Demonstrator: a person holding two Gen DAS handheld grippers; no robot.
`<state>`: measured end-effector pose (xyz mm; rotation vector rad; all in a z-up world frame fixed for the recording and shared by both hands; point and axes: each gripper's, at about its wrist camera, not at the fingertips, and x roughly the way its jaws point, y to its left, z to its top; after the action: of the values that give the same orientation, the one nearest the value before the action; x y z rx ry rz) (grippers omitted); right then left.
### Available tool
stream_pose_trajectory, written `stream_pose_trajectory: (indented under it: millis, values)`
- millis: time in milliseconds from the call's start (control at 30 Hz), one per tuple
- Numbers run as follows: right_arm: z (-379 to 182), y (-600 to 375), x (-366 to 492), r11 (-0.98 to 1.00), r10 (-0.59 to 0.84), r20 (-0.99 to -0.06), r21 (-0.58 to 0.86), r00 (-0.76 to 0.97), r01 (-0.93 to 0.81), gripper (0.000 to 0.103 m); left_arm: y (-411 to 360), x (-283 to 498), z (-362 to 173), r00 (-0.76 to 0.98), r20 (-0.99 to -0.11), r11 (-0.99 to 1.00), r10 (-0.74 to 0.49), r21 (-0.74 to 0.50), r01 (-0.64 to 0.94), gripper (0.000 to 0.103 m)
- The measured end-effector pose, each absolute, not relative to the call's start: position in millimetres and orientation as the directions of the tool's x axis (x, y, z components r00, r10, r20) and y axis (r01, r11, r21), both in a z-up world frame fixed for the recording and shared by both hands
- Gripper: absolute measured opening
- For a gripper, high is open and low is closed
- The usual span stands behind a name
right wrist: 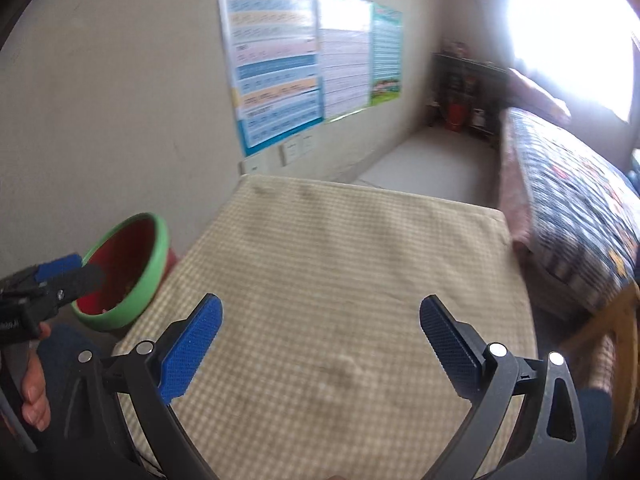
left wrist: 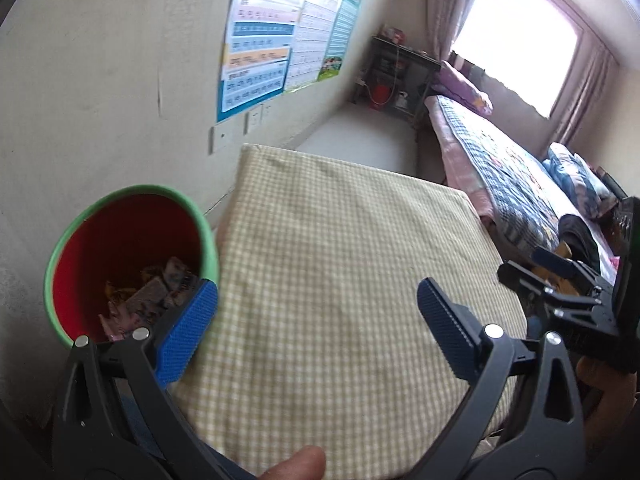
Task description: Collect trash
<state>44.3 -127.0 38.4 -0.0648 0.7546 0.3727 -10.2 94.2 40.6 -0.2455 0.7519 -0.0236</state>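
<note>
**Both grippers spread wide above the checked cushion**

The left gripper (left wrist: 318, 312), with black arms and blue textured pads, hangs with its jaws wide apart and nothing between them, over a square cushion in yellow-and-white checked cloth (left wrist: 340, 248). The right gripper (right wrist: 320, 334) is just as wide and empty above the same cushion. The trash, crumpled wrappers (left wrist: 152, 296), lies inside a round red plastic bin with a green rim (left wrist: 132, 196), beside the cushion's left edge, near the pale wall (left wrist: 100, 80) bearing printed charts (left wrist: 260, 48).
</note>
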Motion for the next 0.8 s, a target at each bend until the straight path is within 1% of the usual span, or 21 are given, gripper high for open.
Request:
stream_pose_trajectory:
  millis: [167, 367, 500, 633, 800]
  values:
    - [39, -162, 30, 0.953, 0.277, -0.658, 0.098, 0.700, -0.285, 0.096, 65, -17, 31, 0.744, -0.661, 0.979, -0.100, -0.198, -0.044, 0.098]
    - [25, -193, 18, 0.983, 0.169, -0.662, 0.059, 0.730, -0.174, 0.096, 38, -24, 21, 0.773, -0.629, 0.987, -0.078, -0.159, -0.030, 0.098]
    - [14, -206, 18, 0.992, 0.125, -0.676, 0.073, 0.727, -0.102, 0.096, 34, -24, 19, 0.788, -0.612, 0.989, -0.073, -0.143, -0.020, 0.098]
    - [9, -208, 17, 0.995, 0.103, -0.676, 0.066, 0.730, -0.079, 0.096, 36, -19, 12, 0.775, -0.628, 0.989, -0.069, -0.146, -0.031, 0.098]
    - [14, -202, 10, 0.994, 0.104, -0.644, 0.043, 0.758, -0.100, 0.096, 33, -15, 7, 0.763, -0.646, 0.992, -0.043, -0.121, -0.046, 0.098]
